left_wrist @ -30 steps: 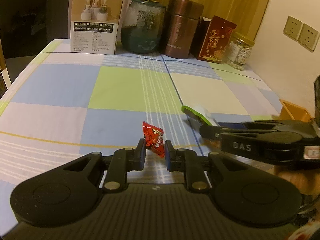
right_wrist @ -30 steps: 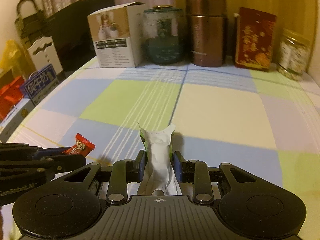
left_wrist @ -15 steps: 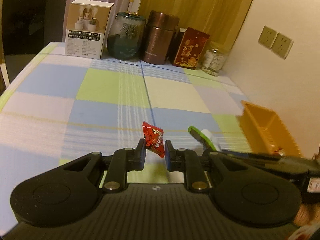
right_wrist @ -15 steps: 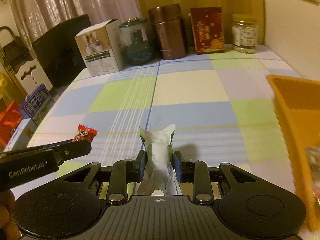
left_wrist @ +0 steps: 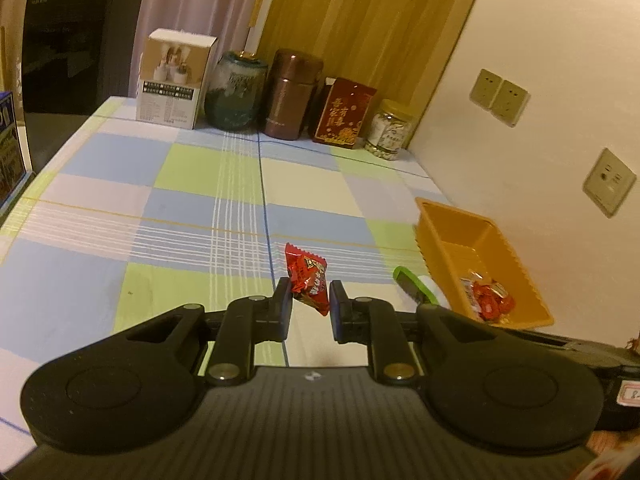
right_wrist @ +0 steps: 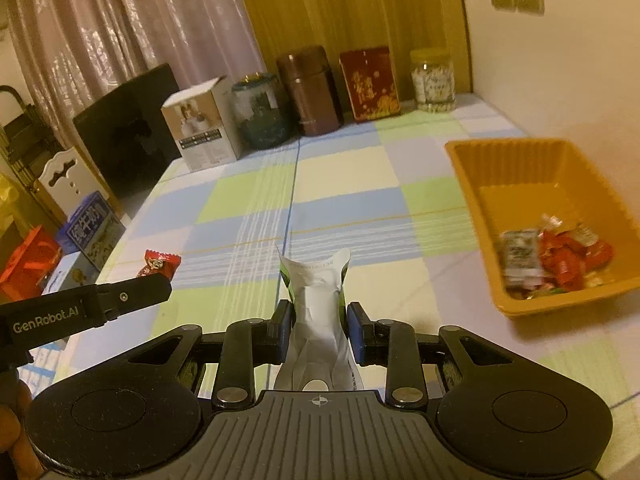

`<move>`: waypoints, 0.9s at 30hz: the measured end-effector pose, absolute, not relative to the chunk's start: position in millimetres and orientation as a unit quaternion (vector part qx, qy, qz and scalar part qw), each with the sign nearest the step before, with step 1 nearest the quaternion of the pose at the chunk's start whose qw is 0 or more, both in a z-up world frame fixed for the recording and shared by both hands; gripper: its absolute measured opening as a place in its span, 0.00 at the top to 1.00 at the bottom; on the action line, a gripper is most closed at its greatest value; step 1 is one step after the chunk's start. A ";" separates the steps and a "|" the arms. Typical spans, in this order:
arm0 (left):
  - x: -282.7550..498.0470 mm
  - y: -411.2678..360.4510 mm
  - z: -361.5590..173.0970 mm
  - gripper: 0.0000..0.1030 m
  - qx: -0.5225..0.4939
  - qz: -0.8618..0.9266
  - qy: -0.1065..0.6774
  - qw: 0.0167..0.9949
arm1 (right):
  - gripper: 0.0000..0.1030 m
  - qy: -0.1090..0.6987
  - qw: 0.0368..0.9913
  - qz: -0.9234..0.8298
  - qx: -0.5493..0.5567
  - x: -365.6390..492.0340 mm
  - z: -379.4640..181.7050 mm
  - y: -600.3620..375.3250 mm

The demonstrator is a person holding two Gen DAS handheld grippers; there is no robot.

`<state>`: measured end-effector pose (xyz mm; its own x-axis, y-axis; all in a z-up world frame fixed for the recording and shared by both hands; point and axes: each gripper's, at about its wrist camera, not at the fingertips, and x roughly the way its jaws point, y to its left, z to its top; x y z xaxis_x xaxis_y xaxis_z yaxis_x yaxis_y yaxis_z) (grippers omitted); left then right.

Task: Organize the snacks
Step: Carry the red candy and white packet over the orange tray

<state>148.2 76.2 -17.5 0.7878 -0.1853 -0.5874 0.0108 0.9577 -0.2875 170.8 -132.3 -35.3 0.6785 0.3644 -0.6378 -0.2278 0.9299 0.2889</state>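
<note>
While the left gripper (left_wrist: 310, 310) pinches a red candy (left_wrist: 307, 278) between its two pads at lower centre of its own wrist view, the right gripper (right_wrist: 318, 330) is clamped on a white-and-green snack packet (right_wrist: 318, 312) at lower centre of the right wrist view, both held above a table (left_wrist: 200, 184) covered in a blue, green and cream checked cloth. Each pair of fingers stands only narrowly apart, closed against the wrapper it holds. An orange tray (right_wrist: 592, 184) sits at the right of the right wrist frame, near the wall, with a heap of red and silver wrapped snacks (right_wrist: 556, 258) in its near end; in the left wrist view the same tray (left_wrist: 452, 220) appears at right centre, just beyond the green-edged packet tip (left_wrist: 412, 286). The left gripper also shows at lower left of the right wrist frame (right_wrist: 154, 286), its red candy (right_wrist: 160, 264) poking up. Along the table's far edge, in the upper centre, stand a white carton (left_wrist: 172, 80), a glass jar (left_wrist: 236, 96), a brown canister (left_wrist: 290, 96), a red box (left_wrist: 344, 114) and a small clear jar (left_wrist: 390, 130).
</note>
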 end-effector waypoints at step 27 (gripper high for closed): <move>108.9 11.7 9.8 0.84 -0.099 -0.104 0.313 0.939 | 0.71 0.335 0.931 0.109 0.097 110.9 -4.8 -193.1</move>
